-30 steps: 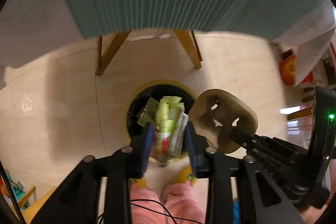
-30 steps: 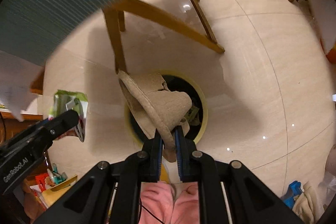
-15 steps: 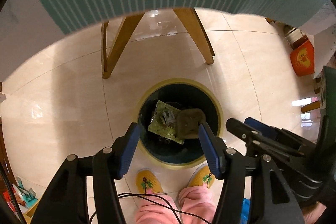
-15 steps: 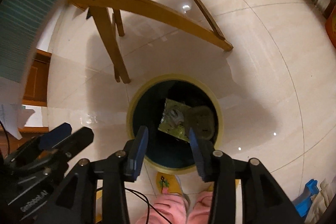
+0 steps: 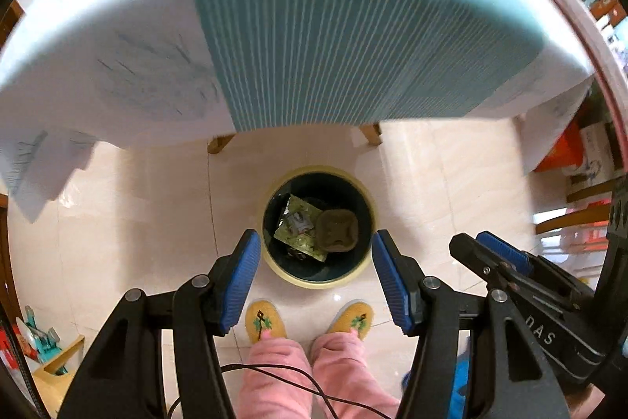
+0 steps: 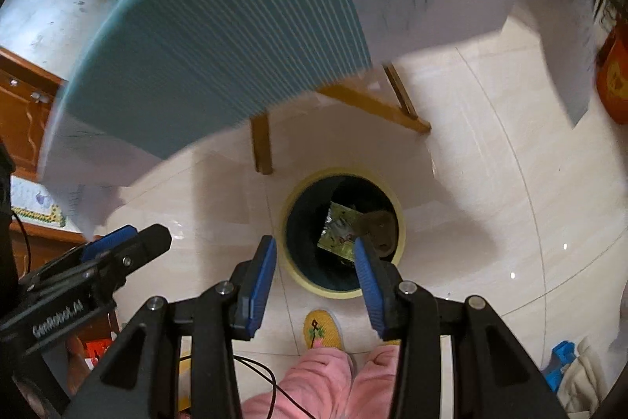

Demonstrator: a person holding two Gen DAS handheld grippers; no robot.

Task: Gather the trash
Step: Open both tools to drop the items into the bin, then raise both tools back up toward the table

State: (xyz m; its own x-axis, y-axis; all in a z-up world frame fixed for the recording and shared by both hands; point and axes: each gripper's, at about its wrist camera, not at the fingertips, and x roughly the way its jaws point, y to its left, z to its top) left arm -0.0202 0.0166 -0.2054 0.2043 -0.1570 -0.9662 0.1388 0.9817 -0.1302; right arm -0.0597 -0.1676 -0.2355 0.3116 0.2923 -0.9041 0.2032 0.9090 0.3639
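Left gripper (image 5: 316, 277): jaws wide, empty.
Right gripper (image 6: 314, 285): likewise.
Green wrapper (image 5: 299, 228): flat in bin (image 5: 274, 262), long axis toward the table.
Cardboard tray (image 5: 337, 231): beside it.

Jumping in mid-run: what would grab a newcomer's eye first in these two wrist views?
The round yellow-rimmed trash bin on the pale tile floor, dead centre, with a green wrapper and a brown pulp cup carrier lying inside. Both the left gripper and the right gripper hang open and empty above it, and the teal ribbed mat on the table fills the top of each view.
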